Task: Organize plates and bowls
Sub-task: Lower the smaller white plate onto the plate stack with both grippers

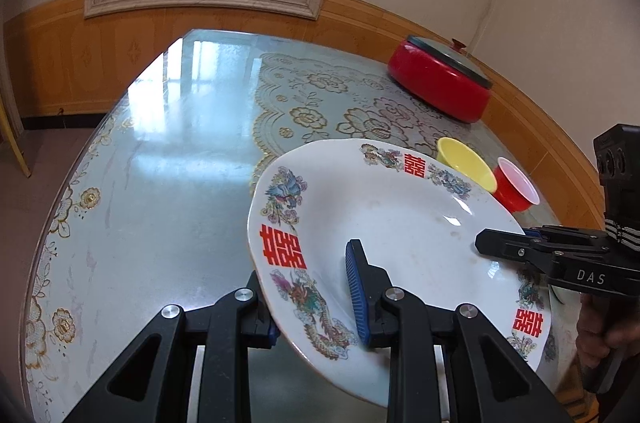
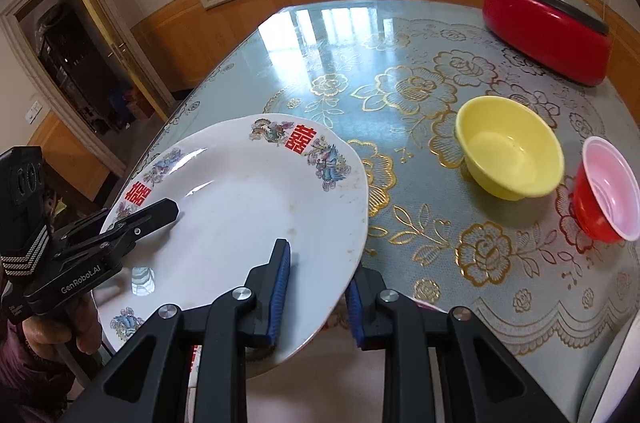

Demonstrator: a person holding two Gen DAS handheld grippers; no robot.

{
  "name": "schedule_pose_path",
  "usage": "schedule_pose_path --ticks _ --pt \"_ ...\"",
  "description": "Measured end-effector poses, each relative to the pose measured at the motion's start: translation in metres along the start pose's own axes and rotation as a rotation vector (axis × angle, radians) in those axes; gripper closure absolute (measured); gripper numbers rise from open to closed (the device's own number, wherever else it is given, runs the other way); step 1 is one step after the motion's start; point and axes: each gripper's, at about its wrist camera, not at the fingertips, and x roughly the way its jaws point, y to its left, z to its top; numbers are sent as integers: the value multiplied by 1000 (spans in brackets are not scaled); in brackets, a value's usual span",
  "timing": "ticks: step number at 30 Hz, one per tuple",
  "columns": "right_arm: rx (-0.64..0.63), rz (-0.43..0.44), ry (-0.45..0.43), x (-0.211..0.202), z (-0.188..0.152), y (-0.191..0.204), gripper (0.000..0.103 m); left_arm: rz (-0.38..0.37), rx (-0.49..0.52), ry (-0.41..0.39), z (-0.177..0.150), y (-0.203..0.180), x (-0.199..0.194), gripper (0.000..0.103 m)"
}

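Gripping opposite rims of a glossy round white plate, left gripper and right gripper clamped, above the shiny floral table.

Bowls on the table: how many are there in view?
2. The yellow bowl stands on the tablecloth beyond the held plate; the red bowl stands just right of it. Others may be hidden behind the plate.

White plate, red characters on rim, tilted, held off table; yellow bowl upright beside red bowl.

Two close wrist views, shared plate between.
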Motion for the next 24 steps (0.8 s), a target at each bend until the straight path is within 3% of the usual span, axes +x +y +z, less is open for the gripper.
schedule_pose_path --ticks 12,24 --pt "87 -44 -62 -60 -57 -28 78 -92 126 5 -23 -58 -19 75" --pt "174 -82 -47 -91 -117 -59 78 -151 200 69 -57 -111 -15 74"
